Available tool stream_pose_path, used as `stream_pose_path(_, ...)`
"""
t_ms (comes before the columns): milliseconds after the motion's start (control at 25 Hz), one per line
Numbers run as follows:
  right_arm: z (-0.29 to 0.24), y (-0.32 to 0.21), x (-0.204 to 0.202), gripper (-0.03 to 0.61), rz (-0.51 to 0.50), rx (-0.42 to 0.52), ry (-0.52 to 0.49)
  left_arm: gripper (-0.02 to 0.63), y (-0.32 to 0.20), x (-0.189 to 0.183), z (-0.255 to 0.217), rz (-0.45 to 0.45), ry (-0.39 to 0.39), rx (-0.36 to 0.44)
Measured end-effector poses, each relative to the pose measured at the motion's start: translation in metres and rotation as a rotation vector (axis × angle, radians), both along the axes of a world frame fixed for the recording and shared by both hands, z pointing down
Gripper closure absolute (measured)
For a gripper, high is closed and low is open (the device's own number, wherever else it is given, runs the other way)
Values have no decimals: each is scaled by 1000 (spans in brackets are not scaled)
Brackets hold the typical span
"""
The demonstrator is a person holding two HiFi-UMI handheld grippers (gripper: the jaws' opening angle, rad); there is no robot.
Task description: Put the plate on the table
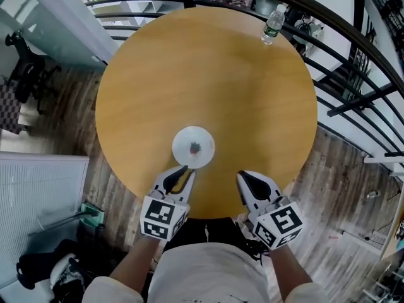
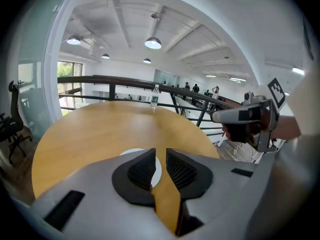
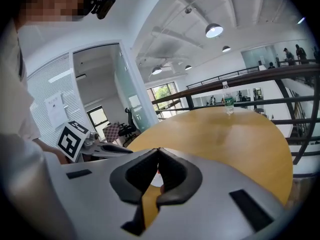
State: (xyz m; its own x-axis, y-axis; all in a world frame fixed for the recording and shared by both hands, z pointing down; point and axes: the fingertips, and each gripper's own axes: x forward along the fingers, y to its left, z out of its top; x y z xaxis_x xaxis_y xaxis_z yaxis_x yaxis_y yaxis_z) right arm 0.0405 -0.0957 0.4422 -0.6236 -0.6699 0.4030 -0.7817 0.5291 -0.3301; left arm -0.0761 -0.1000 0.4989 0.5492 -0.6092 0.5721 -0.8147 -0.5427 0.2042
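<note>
from my seat the plate [image 1: 193, 147] looks already down: it lies flat on the round wooden table [image 1: 208, 74], towards the near edge and a little left of centre, so i judge the job to be at its closing step, the let-go and retreat. the left claw [image 1: 184, 171] sits right at the plate's near rim with its jaws a narrow gap apart; in its own view i see bare table and a sliver of white plate through that gap, and nothing pinched between the pads. the right claw [image 1: 243, 177] hangs near the plate's right side, apart from it, jaws brought together at the tips with nothing in them. next i'd want to draw the left claw straight back and up so it doesn't drag the plate along. i can't tell whether the left tips touch the rim or only hover above it. the left claw's pads cover most of the plate in its view. a small dark-reddish mark at the plate's centre is too small to identify. a water bottle [image 1: 273, 24] stands at the far edge.
</note>
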Motion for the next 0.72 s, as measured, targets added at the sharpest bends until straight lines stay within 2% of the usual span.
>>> stream_pose_path(120,-18,12,-2,555,-26,19,9,567,14,-3,-36,-19,33,47)
stream_pose_path(320,-43,29,-2,555,-28,53,30,589,36,-9,-81,-50,36,112)
stream_pose_path(480,-56,33,0,555,-14,71,28,592,50,-15,-98,-95,58,122)
stream_pose_path(720,-64,40,4,555,-9,74,25,592,66,-11,-105,-94,106,107)
